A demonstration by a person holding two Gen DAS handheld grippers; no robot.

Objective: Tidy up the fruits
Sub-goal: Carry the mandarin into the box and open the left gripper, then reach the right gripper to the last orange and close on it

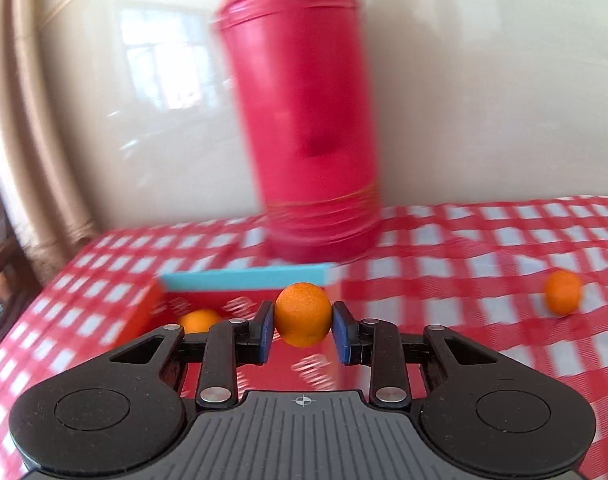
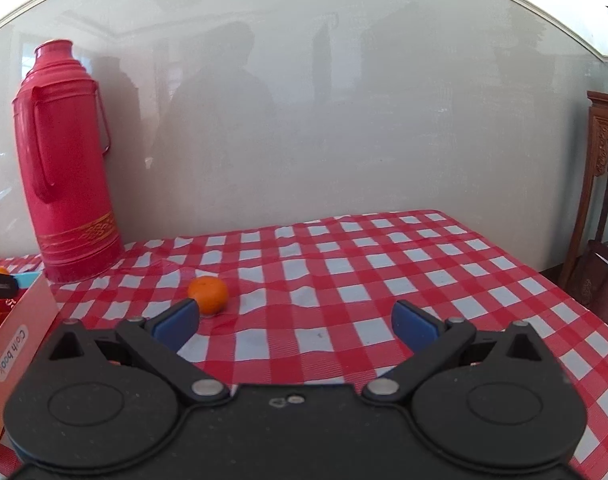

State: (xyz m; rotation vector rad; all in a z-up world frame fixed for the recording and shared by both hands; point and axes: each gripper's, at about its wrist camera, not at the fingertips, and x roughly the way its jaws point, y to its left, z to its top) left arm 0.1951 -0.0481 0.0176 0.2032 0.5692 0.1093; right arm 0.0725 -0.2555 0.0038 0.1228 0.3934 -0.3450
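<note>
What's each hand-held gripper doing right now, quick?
Left hand-held gripper: closed on an orange, above the red box.
Right hand-held gripper: open, holding nothing; a loose orange lies ahead of its left finger.

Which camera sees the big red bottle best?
The right wrist view. There the red thermos stands sharp and whole, handle and gold bands clear, against the wall. In the left wrist view it is close but blurred, its top cut off, behind the orange gripped in the left tool.

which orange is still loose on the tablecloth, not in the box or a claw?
The orange right of the red thermos, just beyond the open right claw. One sits in the box; another is in the left claw.
</note>
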